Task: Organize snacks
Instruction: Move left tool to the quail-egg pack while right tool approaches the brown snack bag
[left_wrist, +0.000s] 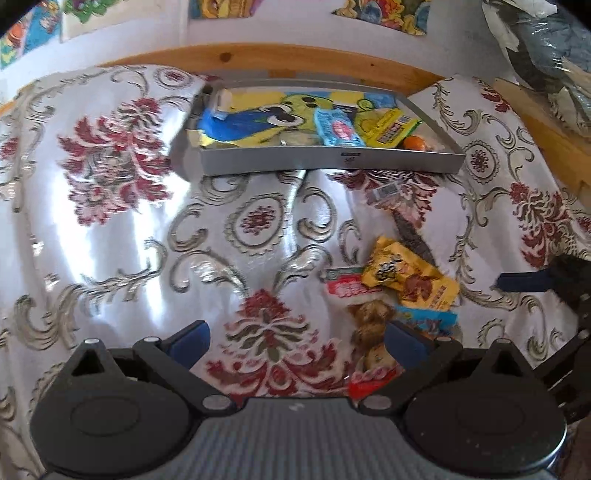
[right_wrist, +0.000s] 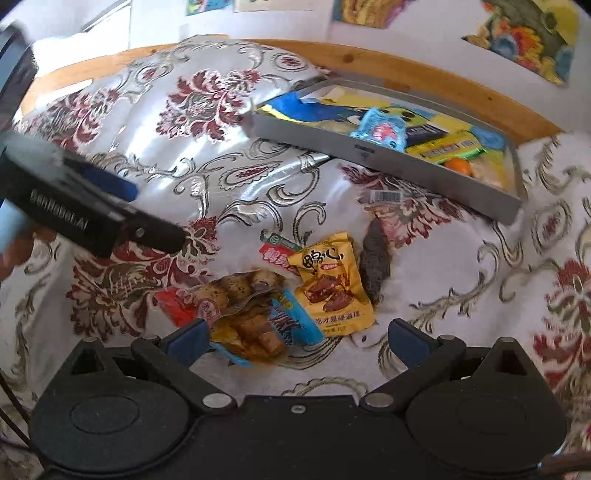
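Note:
A loose pile of snack packets lies on the patterned cloth: a yellow packet (right_wrist: 330, 291), a blue packet (right_wrist: 293, 323), a clear pack of brown lumps (right_wrist: 240, 291), a red packet (right_wrist: 175, 304) and a dark flat piece (right_wrist: 375, 264). The yellow packet (left_wrist: 408, 275) and the brown pack (left_wrist: 371, 325) also show in the left wrist view. My right gripper (right_wrist: 297, 338) is open just before the pile. My left gripper (left_wrist: 297, 338) is open, left of the pile. The grey tray (left_wrist: 325, 160) (right_wrist: 424, 173) at the back holds several snacks.
A floral silver and red cloth (left_wrist: 110, 240) covers the table. A wooden rail (left_wrist: 295, 61) runs behind the tray. A small barcode label (right_wrist: 386, 196) lies on the cloth in front of the tray. The left gripper's body (right_wrist: 74, 206) crosses the left of the right wrist view.

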